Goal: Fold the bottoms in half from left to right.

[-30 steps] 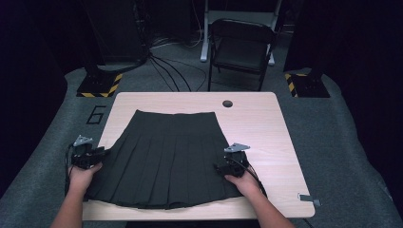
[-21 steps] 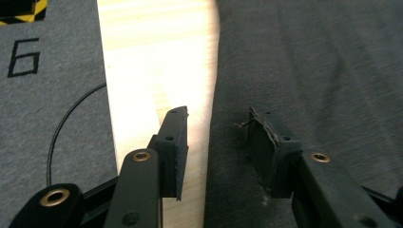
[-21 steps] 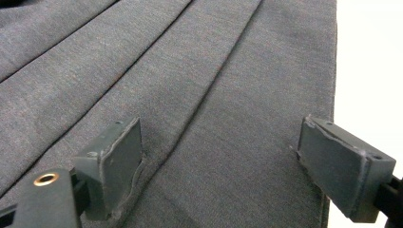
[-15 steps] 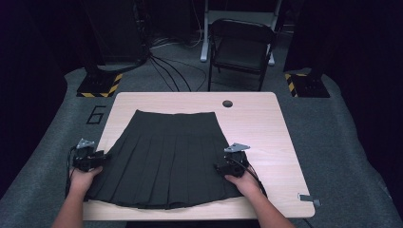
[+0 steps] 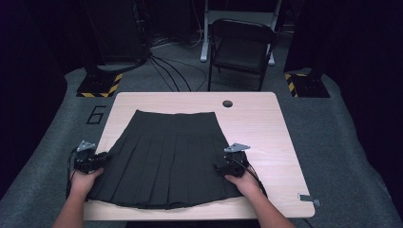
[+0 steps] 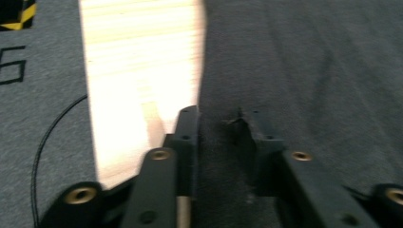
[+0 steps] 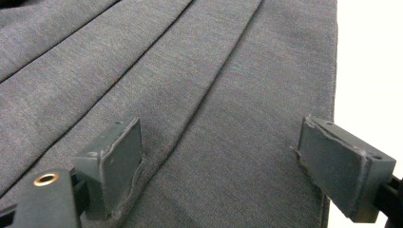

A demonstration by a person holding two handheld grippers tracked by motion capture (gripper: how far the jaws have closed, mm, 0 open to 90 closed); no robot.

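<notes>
The dark pleated skirt (image 5: 166, 159) lies flat on the wooden table (image 5: 266, 128), waistband toward the far edge and hem toward the person.

Left gripper (image 5: 102, 158): positioned at the skirt's left side edge. In the left gripper view, the jaws have just been closing and now stand a narrow gap apart, with the fabric edge (image 6: 223, 142) bunched between them. Whether the pads press on the cloth cannot be told.

Right gripper (image 5: 219, 167): positioned at the skirt's right side edge. In the right gripper view, the fingers (image 7: 119, 161) stand wide apart. Both pads rest on the cloth near its edge and clamp nothing.
</notes>
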